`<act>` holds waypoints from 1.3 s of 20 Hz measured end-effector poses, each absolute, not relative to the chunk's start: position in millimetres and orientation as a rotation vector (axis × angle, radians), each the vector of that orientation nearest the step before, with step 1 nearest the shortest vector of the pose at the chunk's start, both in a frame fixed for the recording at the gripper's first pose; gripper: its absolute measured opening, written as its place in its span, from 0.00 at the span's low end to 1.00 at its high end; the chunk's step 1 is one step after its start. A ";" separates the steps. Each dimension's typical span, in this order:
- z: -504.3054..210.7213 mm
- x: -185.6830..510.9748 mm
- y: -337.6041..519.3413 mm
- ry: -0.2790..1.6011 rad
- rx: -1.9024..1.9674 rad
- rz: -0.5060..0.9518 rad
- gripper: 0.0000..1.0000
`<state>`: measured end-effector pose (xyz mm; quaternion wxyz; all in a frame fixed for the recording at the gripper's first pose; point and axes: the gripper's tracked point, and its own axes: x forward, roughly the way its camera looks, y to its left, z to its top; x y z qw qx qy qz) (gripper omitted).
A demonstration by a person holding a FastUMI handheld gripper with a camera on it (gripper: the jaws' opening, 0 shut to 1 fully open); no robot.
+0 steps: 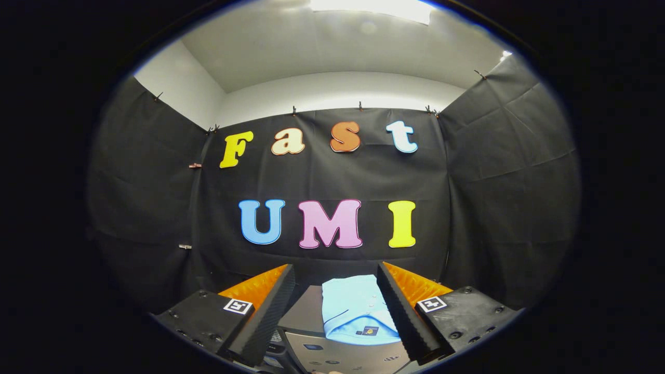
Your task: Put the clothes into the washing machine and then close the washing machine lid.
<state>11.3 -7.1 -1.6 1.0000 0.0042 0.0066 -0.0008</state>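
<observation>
**Between the fingers: folded garment on the machine top**

Gripper view. Item one: gripper (335, 306), hand-held, fingers spread wide and released, nothing pressed between them. Ridged black pads (262, 317) are seen on both inner faces, orange backing behind.

Item two: folded light-blue shirt (353, 309), laid flat on the grey washing machine (337, 356), whose control panel is seen nearest the camera. The shirt is found below and just ahead, in the gap between the fingers, nearer the right one. Its long axis is judged to run away from the gripper, along the fingers' line.

Lid state: cannot be told.

Next move is judged a straight descent onto the shirt.
</observation>
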 end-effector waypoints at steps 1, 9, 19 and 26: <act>-2.7 12.1 -8.9 0.018 0.008 -0.004 0.99; -4.2 16.8 -10.8 0.032 0.013 0.002 0.99; -4.6 42.7 -24.1 0.062 0.008 -0.009 0.99; -5.4 92.8 -58.4 0.110 0.018 -0.078 0.99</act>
